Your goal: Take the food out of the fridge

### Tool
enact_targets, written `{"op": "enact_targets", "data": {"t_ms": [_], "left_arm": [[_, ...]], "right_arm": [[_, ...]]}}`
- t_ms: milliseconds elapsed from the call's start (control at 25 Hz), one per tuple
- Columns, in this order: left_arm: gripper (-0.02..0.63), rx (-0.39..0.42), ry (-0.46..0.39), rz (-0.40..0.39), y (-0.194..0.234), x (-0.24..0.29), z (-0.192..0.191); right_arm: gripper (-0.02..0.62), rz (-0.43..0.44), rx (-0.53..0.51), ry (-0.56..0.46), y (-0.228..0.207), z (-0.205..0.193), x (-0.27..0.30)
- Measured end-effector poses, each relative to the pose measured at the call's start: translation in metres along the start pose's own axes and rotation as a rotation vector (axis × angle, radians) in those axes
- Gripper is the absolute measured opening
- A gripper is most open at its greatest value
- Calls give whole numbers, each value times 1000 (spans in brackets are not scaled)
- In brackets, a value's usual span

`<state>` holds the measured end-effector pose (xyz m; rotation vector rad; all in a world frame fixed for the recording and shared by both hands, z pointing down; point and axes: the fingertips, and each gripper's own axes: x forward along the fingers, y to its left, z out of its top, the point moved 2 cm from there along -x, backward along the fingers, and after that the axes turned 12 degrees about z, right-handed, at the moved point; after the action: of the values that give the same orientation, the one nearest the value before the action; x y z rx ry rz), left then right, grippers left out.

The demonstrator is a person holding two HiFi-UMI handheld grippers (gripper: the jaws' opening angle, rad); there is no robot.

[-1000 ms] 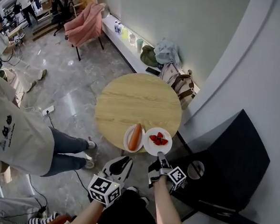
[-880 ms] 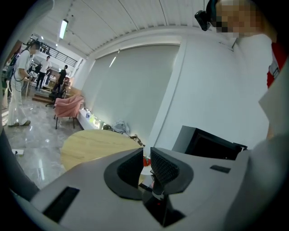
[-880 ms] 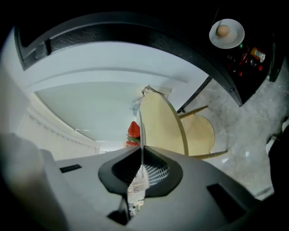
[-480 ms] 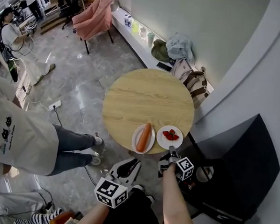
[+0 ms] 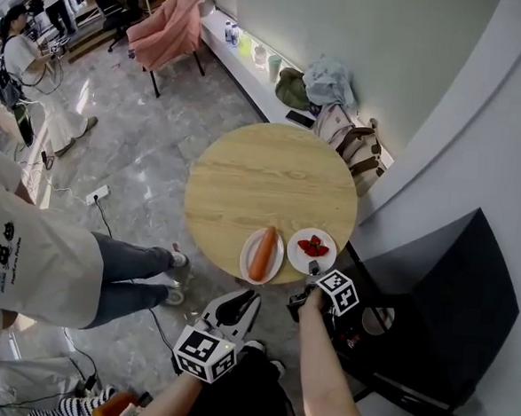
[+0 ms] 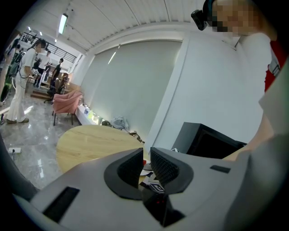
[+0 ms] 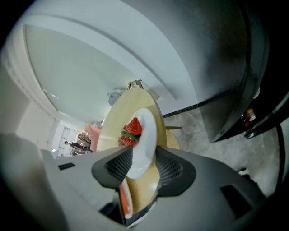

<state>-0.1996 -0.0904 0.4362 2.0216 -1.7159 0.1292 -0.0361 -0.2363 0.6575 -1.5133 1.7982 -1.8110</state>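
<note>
On the round wooden table (image 5: 253, 180), two white plates sit at the near edge. One holds a carrot (image 5: 263, 253), the other strawberries (image 5: 312, 247). My right gripper (image 5: 311, 270) is at that strawberry plate's near rim. In the right gripper view the plate (image 7: 145, 128) with its strawberries (image 7: 132, 128) stands between the jaws. They have just been opening, and wood shows beside one pad, so my right gripper (image 7: 143, 155) is open. My left gripper (image 5: 252, 295) hangs lower left of the table; a narrow slit shows between its jaws (image 6: 146, 159), with nothing in it.
A black fridge (image 5: 436, 304) stands right of the table, close to my right arm. A person in a white shirt and jeans (image 5: 34, 258) stands on the left. Bags (image 5: 350, 142) lie against the wall behind the table, with a pink chair (image 5: 171, 27) farther back.
The right gripper's marker cube has rolled and sunk a little at the strawberry plate's rim. The plate stays beside the carrot plate. The left gripper has hardly moved.
</note>
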Motion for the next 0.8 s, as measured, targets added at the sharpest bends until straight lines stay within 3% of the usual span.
{"op": "enact_targets", "data": {"t_ms": [160, 320, 440, 520, 600, 720, 800], "left_arm": [[57, 7, -11, 13, 4, 6, 5], [56, 7, -18, 22, 3, 9, 9], [54, 19, -23, 47, 3, 11, 13], [26, 30, -12, 69, 2, 14, 13], [12, 40, 2, 67, -3, 15, 12], [12, 52, 3, 37, -18, 11, 16], [11, 64, -7, 13, -30, 7, 22]], "right_arm": [[163, -181, -185, 32, -1, 10, -3], [165, -349, -482, 105, 2, 19, -7], [164, -380, -592, 108, 13, 22, -15], [164, -306, -576, 86, 24, 17, -25], [163, -164, -588, 84, 44, 4, -43], [163, 101, -706, 96, 90, -27, -87], [163, 228, -768, 90, 119, -45, -123]]}}
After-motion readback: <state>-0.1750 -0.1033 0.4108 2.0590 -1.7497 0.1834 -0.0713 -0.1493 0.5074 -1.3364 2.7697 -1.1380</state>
